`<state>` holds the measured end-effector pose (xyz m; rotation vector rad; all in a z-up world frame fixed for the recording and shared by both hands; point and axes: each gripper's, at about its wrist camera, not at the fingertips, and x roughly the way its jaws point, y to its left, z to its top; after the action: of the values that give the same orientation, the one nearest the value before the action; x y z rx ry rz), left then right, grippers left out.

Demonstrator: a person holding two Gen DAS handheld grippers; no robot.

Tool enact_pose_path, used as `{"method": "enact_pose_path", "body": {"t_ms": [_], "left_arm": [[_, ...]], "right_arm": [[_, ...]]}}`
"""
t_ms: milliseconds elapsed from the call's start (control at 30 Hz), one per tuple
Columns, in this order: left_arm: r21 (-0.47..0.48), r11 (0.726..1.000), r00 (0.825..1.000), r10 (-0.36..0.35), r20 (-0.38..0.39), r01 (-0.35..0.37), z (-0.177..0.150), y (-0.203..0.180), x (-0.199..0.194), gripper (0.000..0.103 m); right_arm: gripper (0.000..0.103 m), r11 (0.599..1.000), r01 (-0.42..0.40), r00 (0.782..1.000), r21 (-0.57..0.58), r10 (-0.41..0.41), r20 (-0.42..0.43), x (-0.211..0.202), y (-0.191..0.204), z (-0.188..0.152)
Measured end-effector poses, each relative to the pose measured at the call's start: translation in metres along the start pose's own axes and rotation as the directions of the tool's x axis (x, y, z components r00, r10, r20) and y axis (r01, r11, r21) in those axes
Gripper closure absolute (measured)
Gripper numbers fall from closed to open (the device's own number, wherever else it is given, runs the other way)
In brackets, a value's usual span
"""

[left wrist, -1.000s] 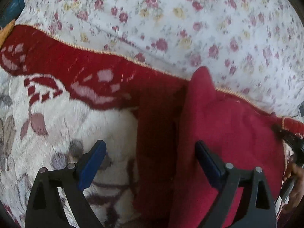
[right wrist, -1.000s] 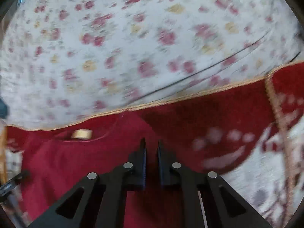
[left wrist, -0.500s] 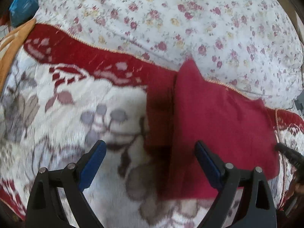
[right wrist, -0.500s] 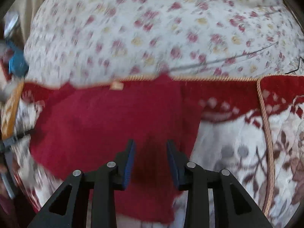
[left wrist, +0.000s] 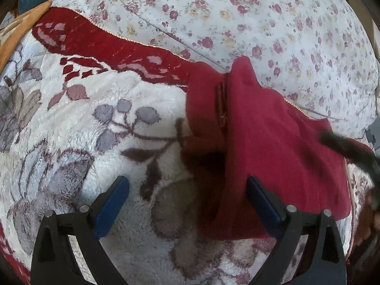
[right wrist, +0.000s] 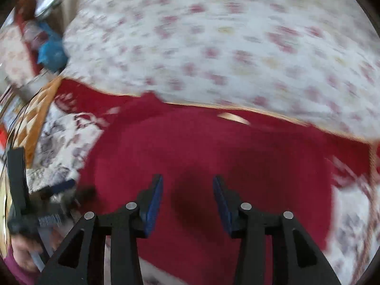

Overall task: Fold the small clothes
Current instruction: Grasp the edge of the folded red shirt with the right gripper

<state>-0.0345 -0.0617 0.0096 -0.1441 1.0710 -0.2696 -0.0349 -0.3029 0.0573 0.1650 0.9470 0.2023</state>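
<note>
We are looking down at a floral sheet (left wrist: 249, 16) and a plush flowered blanket (left wrist: 83, 142), where the red garment (left wrist: 273, 142) is lying folded. Our left gripper (left wrist: 187, 204) is opening wide, empty; our right gripper (right wrist: 187, 201) is opening above the garment, nothing between its pads.

The right wrist view is smeared throughout, so the flowered sheet (right wrist: 225, 42) and the clutter (right wrist: 45, 35) at upper left cannot be made out, while in the left wrist view the right claw (left wrist: 351, 147) is a dark blur cut off at the right edge.
</note>
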Motion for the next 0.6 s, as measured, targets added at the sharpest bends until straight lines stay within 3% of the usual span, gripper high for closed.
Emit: {"method": "enact_pose_path", "body": {"t_ms": [67,133,200,367,600], "left_arm": [[-0.003,1.0,1.0,-0.011,-0.007,0.011,0.001,0.002,0.001,0.004],[-0.015,1.0,1.0,-0.019,-0.012,0.019,0.003,0.004,0.002,0.004],[-0.019,1.0,1.0,-0.02,-0.015,0.02,0.005,0.005,0.003,0.004],[-0.016,1.0,1.0,-0.015,-0.022,0.015,0.008,0.004,0.005,0.003],[-0.001,1.0,1.0,0.002,-0.016,-0.002,0.008,0.002,0.007,0.003]], "right_arm": [[0.056,0.999,-0.025,1.0,-0.038,0.025,-0.001,0.028,0.027,0.019],[0.056,0.997,0.008,1.0,-0.074,-0.008,-0.003,0.055,0.044,0.036],[0.056,0.999,-0.012,1.0,-0.047,0.011,-0.025,0.082,0.052,0.052],[0.056,1.0,0.024,0.996,-0.017,-0.025,-0.081,0.136,0.056,0.07],[0.056,0.998,0.044,0.996,-0.034,-0.046,-0.077,0.135,0.057,0.074]]}}
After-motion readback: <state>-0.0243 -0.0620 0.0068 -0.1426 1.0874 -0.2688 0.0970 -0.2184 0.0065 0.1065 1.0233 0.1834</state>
